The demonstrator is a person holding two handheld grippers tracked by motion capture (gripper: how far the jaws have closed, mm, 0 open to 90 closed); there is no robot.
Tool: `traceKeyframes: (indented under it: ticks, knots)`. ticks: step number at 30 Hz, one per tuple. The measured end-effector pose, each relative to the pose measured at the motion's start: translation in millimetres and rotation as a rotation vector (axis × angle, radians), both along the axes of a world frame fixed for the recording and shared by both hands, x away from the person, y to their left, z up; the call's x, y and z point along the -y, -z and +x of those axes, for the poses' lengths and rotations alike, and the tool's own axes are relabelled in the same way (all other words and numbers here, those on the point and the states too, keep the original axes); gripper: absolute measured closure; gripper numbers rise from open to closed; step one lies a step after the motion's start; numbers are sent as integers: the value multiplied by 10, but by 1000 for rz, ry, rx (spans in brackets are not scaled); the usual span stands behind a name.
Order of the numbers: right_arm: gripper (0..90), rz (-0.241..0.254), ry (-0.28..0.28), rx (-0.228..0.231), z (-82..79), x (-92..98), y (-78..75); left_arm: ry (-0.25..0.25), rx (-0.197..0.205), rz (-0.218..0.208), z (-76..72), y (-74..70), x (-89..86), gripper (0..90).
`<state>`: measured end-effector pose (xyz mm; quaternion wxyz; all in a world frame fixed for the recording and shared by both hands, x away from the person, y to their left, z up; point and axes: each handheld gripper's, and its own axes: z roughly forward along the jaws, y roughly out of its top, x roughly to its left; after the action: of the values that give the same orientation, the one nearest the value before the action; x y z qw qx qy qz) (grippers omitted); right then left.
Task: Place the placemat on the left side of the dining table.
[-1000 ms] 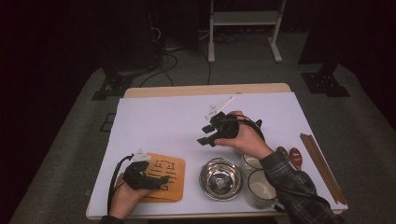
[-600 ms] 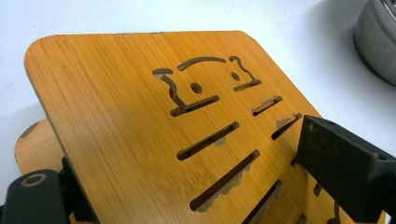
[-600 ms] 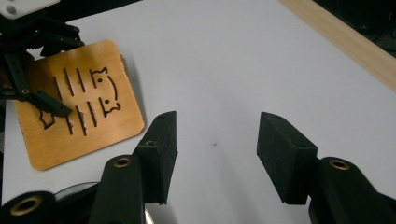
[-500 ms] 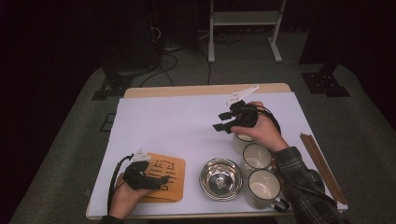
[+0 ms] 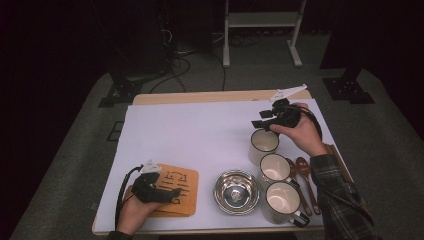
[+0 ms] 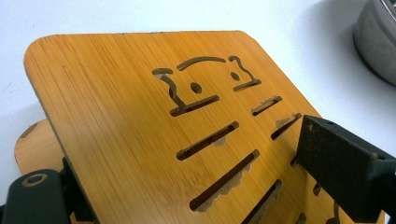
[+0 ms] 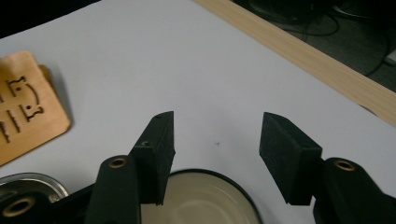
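Mug [image 5: 263,145] now stands free on the surface [image 5: 200,135]; the right gripper [image 5: 261,123], jaws just widened and empty, lifts off. Left gripper [image 5: 172,194] pinches the board [image 5: 184,187], so placing looks done.

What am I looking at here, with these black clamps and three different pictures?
A person sits at a table with a hand-held two-jaw clamp in each hand. The high view looks down from above; the other two pictures come from small cameras riding on each clamp.

The left gripper grips a wooden board with cut-out slots, which is tilted up above a second board beneath. The right gripper hovers just above the farthest of three cream mugs; its jaws have just been opening, with nothing between them.

Also on the white table cover: a steel bowl, wooden spoons and what look like chopsticks at the right edge.
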<state>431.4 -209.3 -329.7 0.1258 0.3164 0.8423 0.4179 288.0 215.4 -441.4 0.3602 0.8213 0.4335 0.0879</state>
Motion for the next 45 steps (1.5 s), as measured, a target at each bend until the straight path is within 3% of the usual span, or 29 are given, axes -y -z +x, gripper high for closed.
traceKeyframes:
  ticks: [13, 20, 26, 37, 45]
  knots:
    - [435, 28, 187, 10, 151, 566, 114, -1, 0, 0, 2, 0, -1, 110]
    - [418, 31, 262, 35, 239, 764, 273, -1, 0, -2, 1, -1, -3, 113]
    - [405, 15, 318, 29, 322, 903, 479, -2, -1, -3, 1, -2, -2, 116]
    - [382, 15, 357, 16, 469, 1020, 904, -1, -3, -5, 6, -4, -2, 123]
    - [344, -47, 357, -2, 501, 991, 1119, 2, -6, -4, 11, -7, -1, 128]
